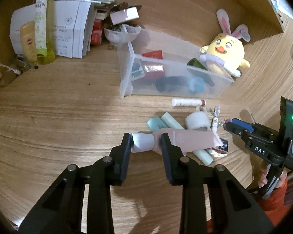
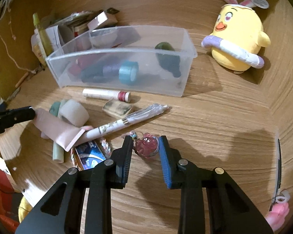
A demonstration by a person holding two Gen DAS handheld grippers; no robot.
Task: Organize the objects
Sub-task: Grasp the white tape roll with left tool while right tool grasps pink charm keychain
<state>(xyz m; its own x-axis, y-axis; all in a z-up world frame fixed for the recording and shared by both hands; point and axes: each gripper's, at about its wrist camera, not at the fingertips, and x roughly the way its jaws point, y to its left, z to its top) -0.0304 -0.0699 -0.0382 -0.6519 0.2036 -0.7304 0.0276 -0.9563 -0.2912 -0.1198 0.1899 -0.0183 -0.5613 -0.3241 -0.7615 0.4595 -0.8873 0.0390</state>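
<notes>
pink soft squeeze tube (image 1: pixel 177 140), light and squashy, sits clamped at its white cap end in the left tool (image 1: pixel 146 139); the right tool (image 2: pixel 145 143) pinches a small red charm (image 2: pixel 147 145).

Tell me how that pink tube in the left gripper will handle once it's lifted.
The pink tube looks soft with a flat crimped end, so it may sag beyond the left gripper. Its white cap looks rigid. It lies across other tubes, so lifting may nudge them.

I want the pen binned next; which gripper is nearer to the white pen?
Right. The right gripper, closed on a red charm, sits just in front of the white pen; the left gripper grips the pink tube's far end.
</notes>
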